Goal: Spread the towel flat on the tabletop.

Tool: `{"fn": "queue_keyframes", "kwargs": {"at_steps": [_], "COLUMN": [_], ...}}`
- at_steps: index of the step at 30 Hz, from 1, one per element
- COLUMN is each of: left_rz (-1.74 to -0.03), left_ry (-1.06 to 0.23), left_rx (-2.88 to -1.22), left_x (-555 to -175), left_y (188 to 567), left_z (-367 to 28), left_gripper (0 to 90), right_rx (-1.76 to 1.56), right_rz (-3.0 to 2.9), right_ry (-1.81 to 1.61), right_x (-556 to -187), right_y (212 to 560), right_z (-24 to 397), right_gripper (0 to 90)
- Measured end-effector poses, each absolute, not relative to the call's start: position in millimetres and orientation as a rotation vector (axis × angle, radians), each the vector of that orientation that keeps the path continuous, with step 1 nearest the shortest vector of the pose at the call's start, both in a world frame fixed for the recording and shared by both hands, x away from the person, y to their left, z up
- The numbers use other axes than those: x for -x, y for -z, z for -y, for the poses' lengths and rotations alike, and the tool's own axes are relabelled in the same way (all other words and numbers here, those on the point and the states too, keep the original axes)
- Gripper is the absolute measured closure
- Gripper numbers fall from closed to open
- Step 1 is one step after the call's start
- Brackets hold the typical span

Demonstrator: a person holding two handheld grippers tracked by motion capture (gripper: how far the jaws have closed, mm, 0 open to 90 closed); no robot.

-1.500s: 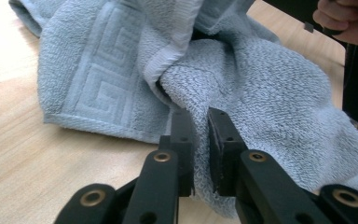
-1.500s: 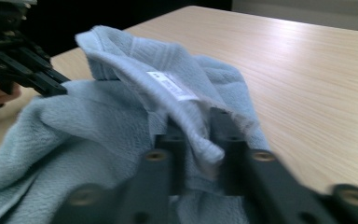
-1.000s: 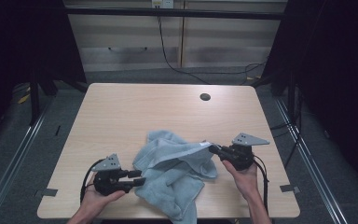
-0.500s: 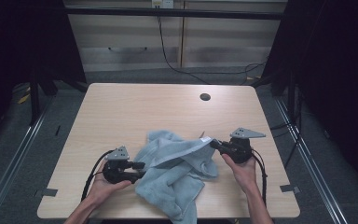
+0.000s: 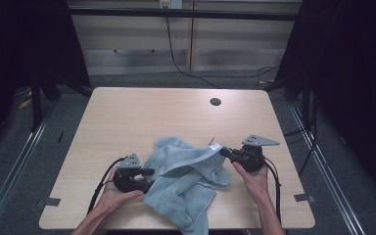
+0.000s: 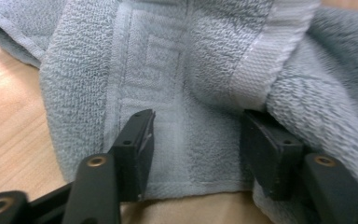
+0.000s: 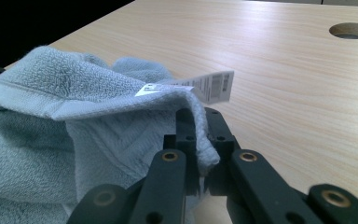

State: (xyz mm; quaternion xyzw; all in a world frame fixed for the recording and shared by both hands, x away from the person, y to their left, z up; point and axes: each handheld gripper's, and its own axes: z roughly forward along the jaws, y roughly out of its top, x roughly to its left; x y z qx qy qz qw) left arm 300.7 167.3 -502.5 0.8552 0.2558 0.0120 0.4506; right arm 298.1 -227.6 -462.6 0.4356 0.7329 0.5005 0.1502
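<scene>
A light blue towel [image 5: 186, 171] lies crumpled on the near half of the wooden table [image 5: 142, 112]. My left gripper [image 5: 148, 176] lies at the towel's left edge. In the left gripper view its jaws have just been opening; they stand apart astride the towel's [image 6: 168, 70] patterned band, and the pads [image 6: 140, 140] do not press it. My right gripper [image 5: 223, 152] is shut on a towel corner next to a white tag [image 7: 209, 86], holding that corner a little above the table. In the right gripper view the cloth [image 7: 51, 116] drapes away to the left from the right gripper [image 7: 200, 135].
A round cable hole [image 5: 215, 102] sits near the table's far edge, also seen in the right gripper view [image 7: 351, 30]. Bare wood runs across the far half of the table. The towel's lower end hangs over the near edge [image 5: 196, 226]. Dark floor surrounds the table.
My left gripper has shifted a little away from the near edge and up to the towel's left edge, and its jaws have spread. The right gripper keeps its hold on the corner.
</scene>
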Motion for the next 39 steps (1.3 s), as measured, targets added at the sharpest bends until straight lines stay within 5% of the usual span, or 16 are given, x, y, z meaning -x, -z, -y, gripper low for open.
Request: {"fn": "queue_keyframes", "kwargs": {"at_steps": [2, 9, 21, 31, 34, 37, 39], "left_rz": [-0.646, -0.633, -0.677, -0.607, -0.608, -0.589, -0.564], "left_ry": [-0.104, -0.059, -0.053, -0.074, -0.105, -0.176, -0.209], "left_rx": [-2.134, -2.12, -1.985, -2.164, -2.17, -2.205, -2.226], "left_x": [-299.4, -299.6, -306.0, -296.1, -293.7, -291.6, -288.1], "left_y": [504.1, 502.2, 480.4, 502.6, 504.7, 507.1, 505.1], "left_z": [-163.6, -167.0, -197.6, -173.9, -171.6, -166.8, -163.8], "left_gripper": [53.4, 90.0, 90.0, 38.6, 33.6, 36.4, 51.2], "right_rx": [-1.242, -1.195, -1.119, -1.214, -1.222, -1.221, -1.221], "right_rz": [-2.109, -2.168, -2.196, -2.14, -2.139, -2.14, -2.143], "right_ry": [-1.44, -1.527, -1.734, -1.64, -1.631, -1.631, -1.627], "right_x": [-296.8, -293.8, -292.6, -296.5, -295.9, -294.7, -294.3], "right_y": [462.0, 459.9, 438.3, 444.0, 447.0, 447.5, 447.0], "right_z": [226.8, 226.9, 235.4, 242.3, 244.9, 245.6, 244.8], "right_gripper": [87.0, 87.1, 87.1, 87.2, 87.1, 87.2, 87.1]}}
